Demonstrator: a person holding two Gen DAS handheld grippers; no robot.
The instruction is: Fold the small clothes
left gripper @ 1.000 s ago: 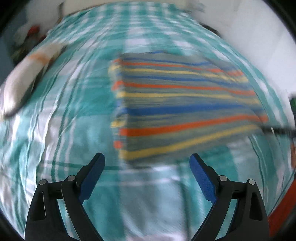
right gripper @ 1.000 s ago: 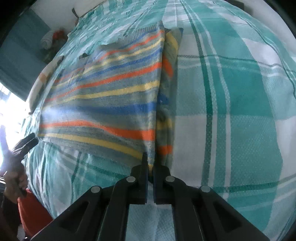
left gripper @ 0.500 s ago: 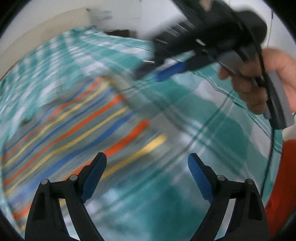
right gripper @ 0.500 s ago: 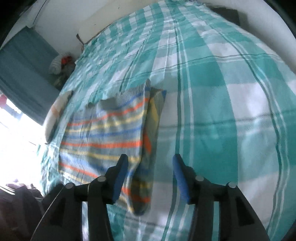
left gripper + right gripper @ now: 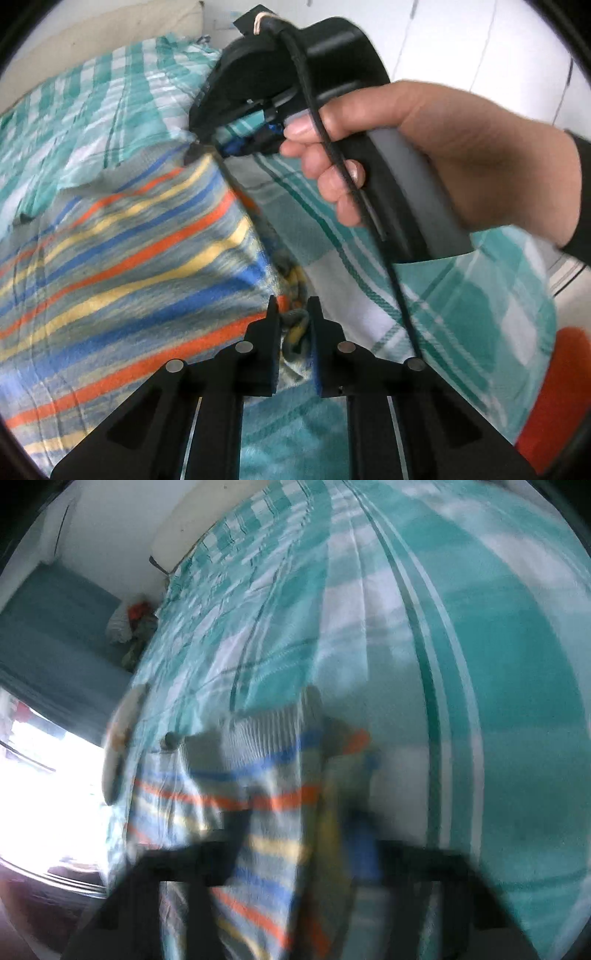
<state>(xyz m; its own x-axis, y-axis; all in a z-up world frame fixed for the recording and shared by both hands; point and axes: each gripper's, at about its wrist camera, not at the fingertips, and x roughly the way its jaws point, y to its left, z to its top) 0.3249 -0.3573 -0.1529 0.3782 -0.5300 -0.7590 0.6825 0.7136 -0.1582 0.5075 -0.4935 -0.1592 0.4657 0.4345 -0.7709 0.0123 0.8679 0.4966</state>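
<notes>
A: What lies under the two tools?

B: A bed covered with a teal and white checked sheet (image 5: 369, 266) spreads beneath and ahead of both. On it lies the striped sweater (image 5: 122, 266), grey with orange, blue and yellow bands, to the left of the left gripper (image 5: 292, 325) and running ahead of it.

A: And the left one's jaws?

B: They are closing, with a bunched corner of the sweater's edge between the pads, and they look to be pinching it.

A: The right one?

B: The right gripper (image 5: 236, 146) sits ahead of the left, held by the right hand (image 5: 424, 155), its tip at the sweater's far corner. Its jaws are closing too. Its own view is blurred: sweater fabric fills the space at the fingers (image 5: 236, 834), but I cannot tell whether it is clamped.

A: Anything smaller?

B: A black cable (image 5: 343, 173) runs over that hand.
</notes>
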